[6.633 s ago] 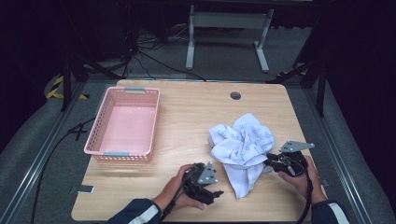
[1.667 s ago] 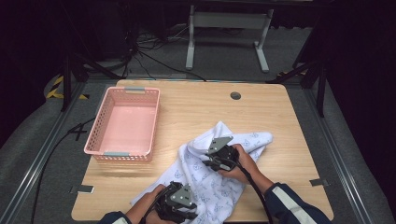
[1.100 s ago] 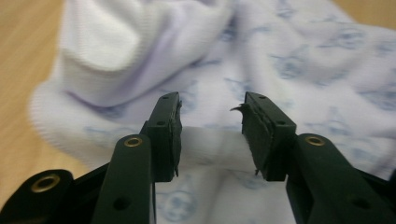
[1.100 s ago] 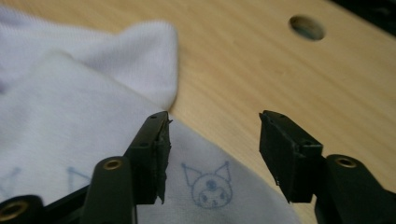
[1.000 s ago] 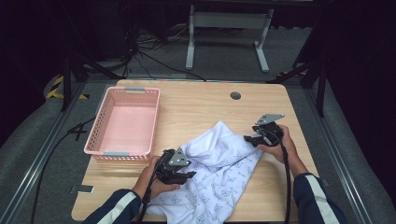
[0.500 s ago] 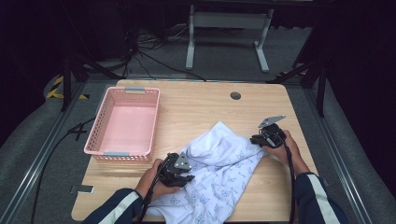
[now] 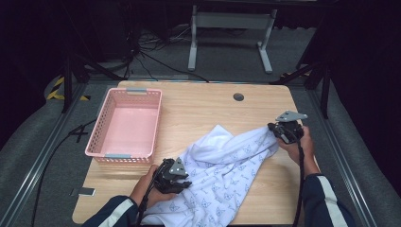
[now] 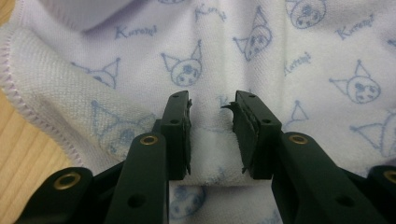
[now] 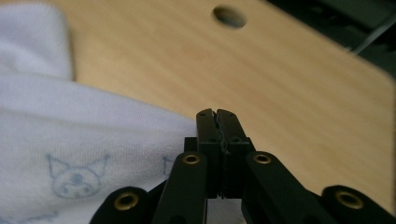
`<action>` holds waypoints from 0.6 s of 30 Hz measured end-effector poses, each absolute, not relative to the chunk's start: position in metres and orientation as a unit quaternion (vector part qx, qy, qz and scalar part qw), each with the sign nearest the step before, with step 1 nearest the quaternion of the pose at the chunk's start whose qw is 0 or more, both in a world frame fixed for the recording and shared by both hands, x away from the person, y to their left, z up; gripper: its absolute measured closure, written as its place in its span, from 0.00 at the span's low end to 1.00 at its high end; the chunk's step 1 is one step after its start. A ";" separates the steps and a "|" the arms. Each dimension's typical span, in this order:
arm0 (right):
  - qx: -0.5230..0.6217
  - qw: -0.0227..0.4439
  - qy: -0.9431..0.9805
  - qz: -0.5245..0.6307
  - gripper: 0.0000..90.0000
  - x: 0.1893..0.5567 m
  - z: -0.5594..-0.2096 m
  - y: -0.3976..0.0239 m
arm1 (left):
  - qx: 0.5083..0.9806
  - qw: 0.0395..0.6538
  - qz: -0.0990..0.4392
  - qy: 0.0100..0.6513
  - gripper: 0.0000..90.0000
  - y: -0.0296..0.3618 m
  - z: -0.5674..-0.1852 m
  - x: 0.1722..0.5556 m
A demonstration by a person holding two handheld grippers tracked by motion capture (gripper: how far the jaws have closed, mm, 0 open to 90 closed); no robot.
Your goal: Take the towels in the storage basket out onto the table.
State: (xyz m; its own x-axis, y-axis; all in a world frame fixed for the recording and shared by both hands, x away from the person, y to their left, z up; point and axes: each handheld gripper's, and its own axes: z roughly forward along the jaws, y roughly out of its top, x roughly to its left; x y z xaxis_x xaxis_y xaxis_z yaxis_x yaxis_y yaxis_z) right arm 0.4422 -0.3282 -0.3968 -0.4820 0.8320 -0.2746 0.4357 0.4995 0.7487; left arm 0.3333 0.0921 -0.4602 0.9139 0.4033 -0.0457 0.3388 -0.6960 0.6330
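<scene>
The right gripper (image 7: 279,134) has just closed on a corner of the white printed towel (image 7: 222,165) and pulls it out across the table (image 7: 198,106); the left gripper (image 8: 212,135), jaws slightly parted over a fold, has not clamped yet, so spreading has begun

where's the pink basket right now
In the high view, the empty pink plastic basket sits on the left side of the wooden table, apart from the white printed towel lying to its right.
</scene>
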 end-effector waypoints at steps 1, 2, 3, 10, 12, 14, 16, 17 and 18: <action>0.400 0.339 0.791 0.316 0.99 0.439 -0.390 -0.331 | 0.920 0.331 0.048 0.205 0.74 0.093 -0.460 0.332; 0.400 0.346 0.781 0.332 0.99 0.435 -0.384 -0.334 | 0.920 0.331 0.048 0.205 0.74 0.094 -0.460 0.331; 0.396 0.347 0.777 0.346 0.99 0.431 -0.378 -0.336 | 0.920 0.330 0.048 0.207 0.74 0.095 -0.460 0.330; 0.315 0.275 0.834 0.360 0.99 0.383 -0.375 -0.333 | 0.920 0.316 0.032 0.231 0.72 0.102 -0.457 0.320; 0.268 0.215 0.865 0.365 0.99 0.364 -0.384 -0.328 | 0.921 0.311 0.027 0.233 0.71 0.103 -0.456 0.315; 0.242 0.197 0.892 0.328 0.99 0.350 -0.395 -0.321 | 0.924 0.306 0.024 0.228 0.71 0.104 -0.455 0.312; 0.227 0.171 0.907 0.311 0.99 0.342 -0.406 -0.316 | 0.922 0.313 0.023 0.225 0.69 0.104 -0.456 0.312; 0.227 0.160 0.911 0.304 0.99 0.342 -0.412 -0.314 | 0.922 0.313 0.023 0.225 0.66 0.104 -0.456 0.312; 0.226 0.151 0.915 0.297 0.99 0.342 -0.418 -0.313 | 0.922 0.319 0.023 0.220 0.62 0.104 -0.456 0.312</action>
State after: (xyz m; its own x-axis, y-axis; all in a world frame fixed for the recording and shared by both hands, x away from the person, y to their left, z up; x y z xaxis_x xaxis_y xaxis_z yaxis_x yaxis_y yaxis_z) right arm 0.3423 -0.3126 -0.4180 -0.8526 0.5031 -0.1414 0.3241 0.7213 0.6121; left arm 0.3119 0.1037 -0.4563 0.9019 0.4208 -0.0974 0.3911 -0.6999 0.5976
